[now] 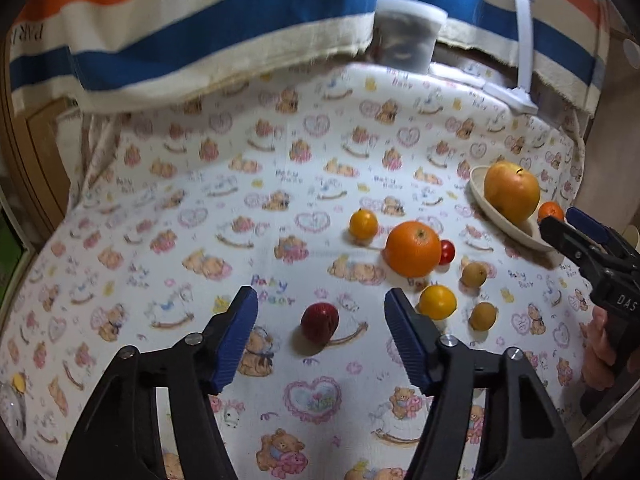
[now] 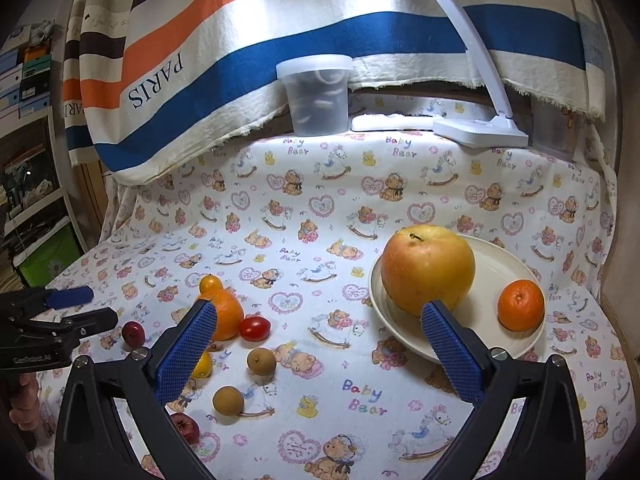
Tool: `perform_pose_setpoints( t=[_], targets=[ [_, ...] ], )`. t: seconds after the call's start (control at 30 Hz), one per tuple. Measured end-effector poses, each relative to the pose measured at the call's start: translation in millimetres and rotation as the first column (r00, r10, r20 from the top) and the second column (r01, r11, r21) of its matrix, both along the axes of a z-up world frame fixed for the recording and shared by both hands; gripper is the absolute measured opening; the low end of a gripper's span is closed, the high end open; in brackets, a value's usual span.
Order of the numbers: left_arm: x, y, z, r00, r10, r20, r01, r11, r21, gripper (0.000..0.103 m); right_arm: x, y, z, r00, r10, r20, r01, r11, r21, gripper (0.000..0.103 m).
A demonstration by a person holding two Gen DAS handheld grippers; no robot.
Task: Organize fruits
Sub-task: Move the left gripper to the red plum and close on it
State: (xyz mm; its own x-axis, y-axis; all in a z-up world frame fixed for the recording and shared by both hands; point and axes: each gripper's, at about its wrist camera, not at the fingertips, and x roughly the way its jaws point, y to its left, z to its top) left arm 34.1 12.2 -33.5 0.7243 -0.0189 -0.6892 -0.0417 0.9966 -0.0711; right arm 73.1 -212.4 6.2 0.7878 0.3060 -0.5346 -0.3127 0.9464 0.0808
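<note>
Blue-padded left gripper [image 1: 320, 330] open above dark red fruit [image 1: 319, 323], pads clear of it, right gripper [image 2: 320, 350] wide and empty beside plate [image 2: 500, 268] bearing apple [image 2: 428, 266] and tangerine [image 2: 521, 305], loose orange [image 1: 413, 248] nearby, bare printed cloth [image 1: 200, 208] left.

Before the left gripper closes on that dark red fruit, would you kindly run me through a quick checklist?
1. Dark red fruit lies between the left gripper fingers: ok.
2. Fingers not yet pressing the fruit: ok.
3. Yellow fruit close outside the right-hand finger; contact: cannot tell.
4. Plate has free space beside the apple and tangerine: ok.
5. Right gripper holds nothing, near the plate: ok.
</note>
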Motion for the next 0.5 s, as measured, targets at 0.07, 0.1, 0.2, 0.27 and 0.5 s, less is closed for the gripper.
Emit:
perform_pose_setpoints(
  t=[0.07,0.1,0.2,0.27,0.5],
  targets=[
    [3.3,1.3,-2.4,1.0,0.014,-0.024,-0.014,1.0,-0.005,0.058,0.5,-0.8,0.0,1.0,0.002,-0.005,-0.002,1.0,0.002,0.103],
    [5.1,1.5,-3.5,0.999,0.013,-0.035,-0.013,1.0,-0.01,0.057,0.6,-0.9,0.2,1.0,0.004,-0.005,-0.004,1.0,0.001,0.103],
    [9.9,0.5,-8.5,0.998,0.01,-0.064,-0.01,1.0,-0.001,0.052,0.7,-0.3,0.0,1.0,0.001,-0.005,-0.001,1.0,-0.001,0.103],
    [12.7,-0.2,-13.5,0.996,0.0,-0.086,0.0,1.0,-0.002,0.051,2.0,0.0,-0.8,1.0,0.005,-0.011,-0.005,1.0,-0.007,0.103],
    [20.5,-1.5,-31.3,0.988,-0.01,-0.155,0.008,1.0,-0.015,0.023,5.2,-1.5,-4.0,0.999,0.0,-0.034,0.0,1.0,-0.006,0.103]
  ],
)
